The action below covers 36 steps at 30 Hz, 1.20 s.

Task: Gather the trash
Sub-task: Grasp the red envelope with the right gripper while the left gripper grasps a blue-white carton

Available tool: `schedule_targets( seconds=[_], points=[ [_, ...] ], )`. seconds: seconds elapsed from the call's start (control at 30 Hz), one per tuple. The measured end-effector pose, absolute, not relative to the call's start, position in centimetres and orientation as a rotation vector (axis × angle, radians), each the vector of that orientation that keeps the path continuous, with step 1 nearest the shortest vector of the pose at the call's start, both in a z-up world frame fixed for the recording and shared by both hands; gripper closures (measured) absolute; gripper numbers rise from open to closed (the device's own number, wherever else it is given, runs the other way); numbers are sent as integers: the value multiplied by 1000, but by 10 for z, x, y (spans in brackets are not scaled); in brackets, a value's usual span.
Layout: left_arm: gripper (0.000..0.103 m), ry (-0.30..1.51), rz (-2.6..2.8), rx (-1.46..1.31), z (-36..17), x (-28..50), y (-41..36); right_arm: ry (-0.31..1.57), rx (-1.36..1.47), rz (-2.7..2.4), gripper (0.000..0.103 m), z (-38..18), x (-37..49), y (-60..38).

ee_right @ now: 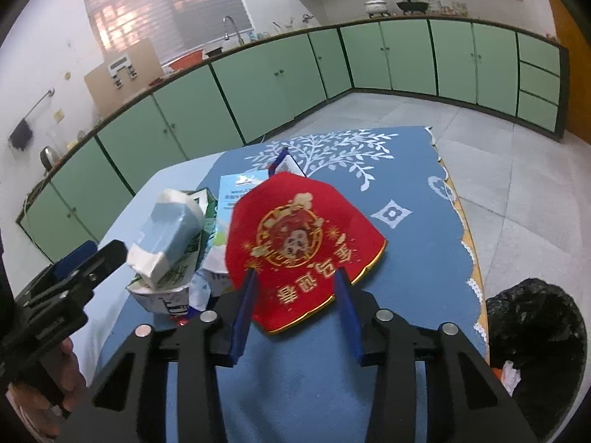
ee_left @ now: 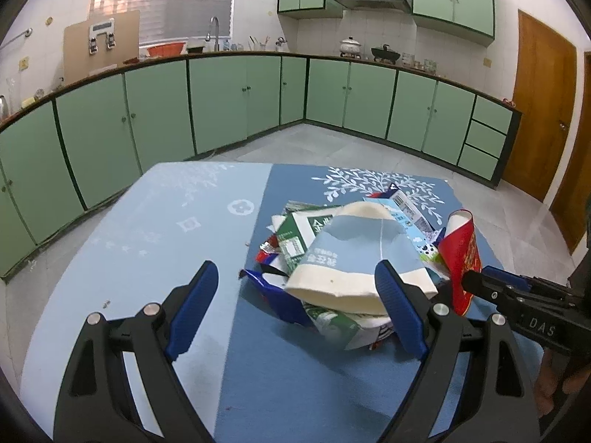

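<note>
Grasp step in hand: right gripper (ee_right: pixel 295 280) closed on red paper piece (ee_right: pixel 299 243) beside trash pile (ee_left: pixel 343 258) on counter (ee_left: pixel 147 240); left gripper (ee_left: pixel 295 306) wide, empty. Next: lift clear, carry to black bin bag (ee_right: pixel 535 325).

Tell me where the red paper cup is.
In the right wrist view the red paper cup lies between the right gripper's closing-in fingers, right of the carton pile.

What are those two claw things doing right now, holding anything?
Left gripper: open, holding nothing, beside the pale blue carton.
Right gripper: closed on the red paper piece.
</note>
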<state>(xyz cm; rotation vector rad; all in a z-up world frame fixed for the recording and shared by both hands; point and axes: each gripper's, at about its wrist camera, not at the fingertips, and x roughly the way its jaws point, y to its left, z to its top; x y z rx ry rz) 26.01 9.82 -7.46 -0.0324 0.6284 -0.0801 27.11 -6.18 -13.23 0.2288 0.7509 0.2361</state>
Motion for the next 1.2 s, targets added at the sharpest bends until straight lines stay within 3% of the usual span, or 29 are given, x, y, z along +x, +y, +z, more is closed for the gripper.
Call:
schedule_targets(
  seconds=[0.13,0.5,0.67,0.73,0.83,1.0,1.03,1.2],
  points=[
    [19,653,-116,-50,-80,263,96,735,205,234,55,-128,268,-57],
    [19,696,-180,-131,-89,275,95,721,199,228,55,-129,265,-61],
    [42,710,-194,-161,-91,279,94,714,201,227,55,-128,264,-62],
    [58,707,-193,-160,-90,278,92,711,198,225,55,-127,264,-63],
    [73,700,-193,-163,-89,276,91,710,200,223,55,-128,263,-64],
    [86,674,-182,-160,-87,269,92,709,187,220,55,-126,263,-62],
    [102,669,-182,-158,-85,268,92,706,185,219,55,-125,263,-62],
    [103,655,-205,-171,-80,258,94,701,182,215,55,-124,262,-62]
  ],
)
